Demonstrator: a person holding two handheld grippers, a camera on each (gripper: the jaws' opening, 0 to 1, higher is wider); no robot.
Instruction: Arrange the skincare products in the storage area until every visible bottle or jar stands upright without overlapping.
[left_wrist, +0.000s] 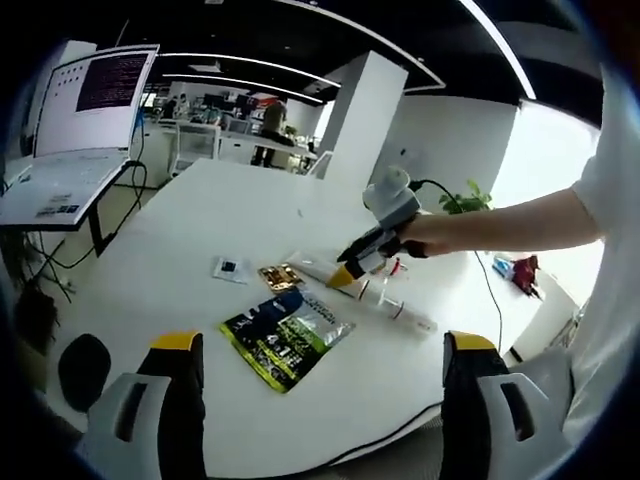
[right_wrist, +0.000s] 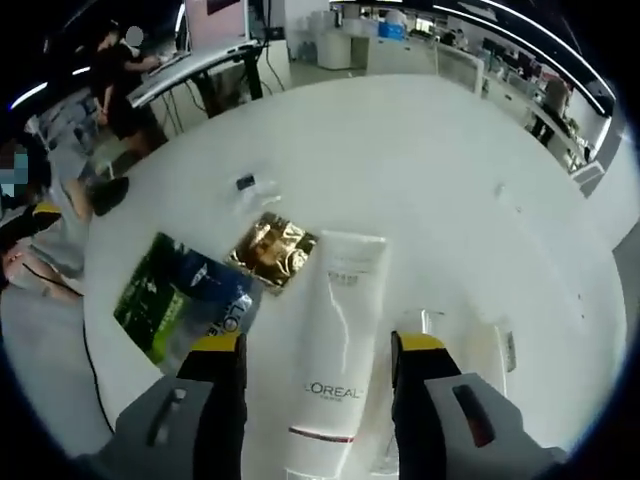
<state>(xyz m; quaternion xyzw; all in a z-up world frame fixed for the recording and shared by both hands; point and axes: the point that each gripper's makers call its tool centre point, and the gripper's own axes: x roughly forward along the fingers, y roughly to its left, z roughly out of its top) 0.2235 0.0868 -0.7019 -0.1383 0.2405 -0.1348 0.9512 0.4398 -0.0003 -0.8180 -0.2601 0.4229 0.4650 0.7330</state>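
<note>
The white tube (right_wrist: 335, 350) lies flat near the counter (right_wrist: 420, 170) edge, its long axis running straight ahead between the wide-open, empty jaws of the right tool (right_wrist: 316, 345). The left tool (left_wrist: 322, 345), equally open and empty, hangs well back.

White round table (left_wrist: 190, 220), broad and mostly bare. Green-and-blue sachet (left_wrist: 286, 336) lying flat near its front edge; gold foil sachet (left_wrist: 279, 277) just beyond it, close beside. Small clear packet with a dark square (left_wrist: 229, 267) a little apart from both. Open laptop (left_wrist: 82, 130) on a side stand to the left, screen lit with text. White pillar (left_wrist: 362, 118) behind, potted plant (left_wrist: 466, 198) beside it, desks further back. Black cable (left_wrist: 492, 290) trailing over the far rim.
</note>
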